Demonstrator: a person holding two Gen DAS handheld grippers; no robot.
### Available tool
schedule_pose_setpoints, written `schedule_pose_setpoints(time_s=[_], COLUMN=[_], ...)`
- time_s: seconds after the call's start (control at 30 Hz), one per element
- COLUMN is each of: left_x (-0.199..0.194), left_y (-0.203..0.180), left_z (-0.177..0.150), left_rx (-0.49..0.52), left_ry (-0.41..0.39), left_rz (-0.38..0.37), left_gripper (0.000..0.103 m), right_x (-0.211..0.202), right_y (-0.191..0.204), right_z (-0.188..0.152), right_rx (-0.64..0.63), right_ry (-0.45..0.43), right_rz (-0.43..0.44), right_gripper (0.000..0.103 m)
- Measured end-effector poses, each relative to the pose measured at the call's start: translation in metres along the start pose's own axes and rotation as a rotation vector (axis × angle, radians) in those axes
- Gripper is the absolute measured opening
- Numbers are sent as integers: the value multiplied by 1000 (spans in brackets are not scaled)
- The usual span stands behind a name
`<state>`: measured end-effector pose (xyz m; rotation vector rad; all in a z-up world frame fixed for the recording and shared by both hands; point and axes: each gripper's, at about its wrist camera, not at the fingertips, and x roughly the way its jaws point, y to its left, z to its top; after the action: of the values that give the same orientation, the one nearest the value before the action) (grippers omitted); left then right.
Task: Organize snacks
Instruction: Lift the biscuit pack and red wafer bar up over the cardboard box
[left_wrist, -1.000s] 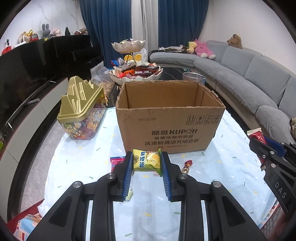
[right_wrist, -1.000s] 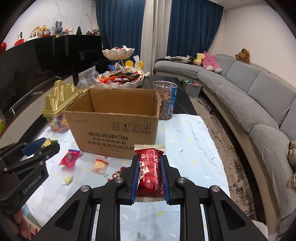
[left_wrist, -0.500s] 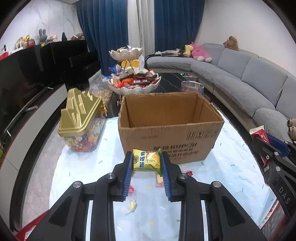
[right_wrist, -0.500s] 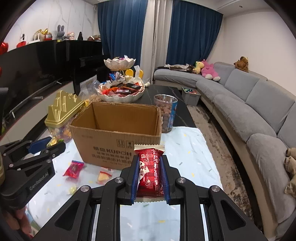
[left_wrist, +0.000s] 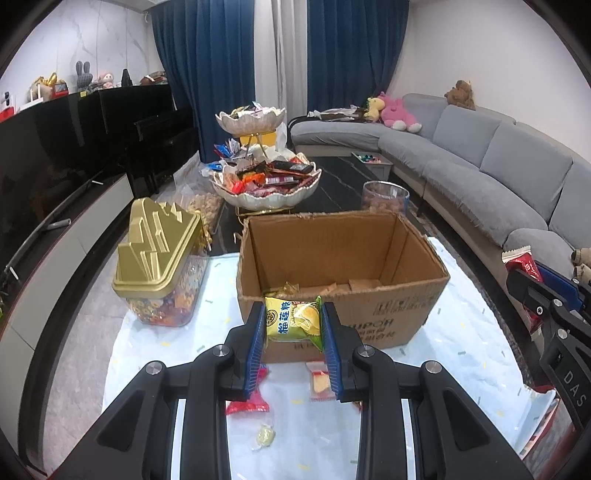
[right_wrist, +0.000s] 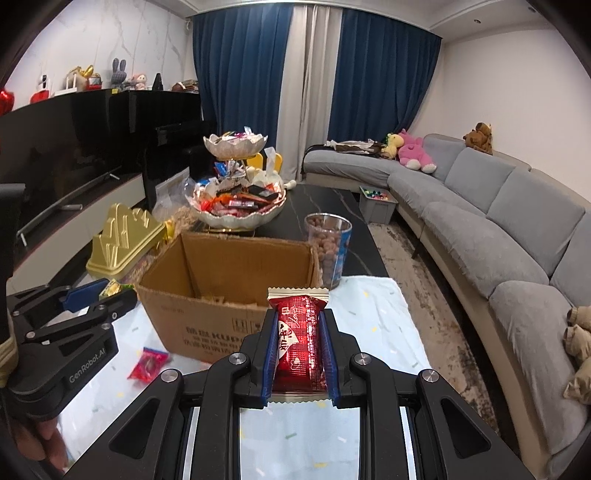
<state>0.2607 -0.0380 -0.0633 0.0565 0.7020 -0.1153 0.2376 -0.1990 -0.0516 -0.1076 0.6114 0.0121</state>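
A: How close to the edge?
B: The left gripper (left_wrist: 293, 325) hangs just short of the cardboard box's (left_wrist: 369, 317) near rim, jaws clenched on 1 crinkly yellow packet (left_wrist: 291, 322). The box is open-topped, matte brown, with room inside.
A: And the other?
B: The right gripper (right_wrist: 300, 343) pinches 1 glossy red packet (right_wrist: 299, 343) before the box, over the pale speckled worktop (right_wrist: 376, 325).

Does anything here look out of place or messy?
Yes. Several wrapped snacks lie loose on the tablecloth in front of the cardboard box: a red packet, a pale candy and a clear packet. Otherwise nothing looks spilled or damaged.
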Motion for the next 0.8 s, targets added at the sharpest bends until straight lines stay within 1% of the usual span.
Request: schedule_pose_setpoints(time_s=[0.23, 0.4, 0.8], left_x=[8, 20, 51], left_y=[8, 13, 20], left_z=[23, 38, 62], left_rx=[-9, -12, -20], left_ry=[-16, -25, -33], left_rz=[10, 15, 16], left_gripper=[30, 30, 30], right_x=[14, 31, 65], right_y=[1, 8, 17], right_z=[20, 35, 61], right_rx=[8, -6, -16], right_ry=[-10, -18, -26], right_rz=[4, 9, 41], right_gripper=[23, 23, 23])
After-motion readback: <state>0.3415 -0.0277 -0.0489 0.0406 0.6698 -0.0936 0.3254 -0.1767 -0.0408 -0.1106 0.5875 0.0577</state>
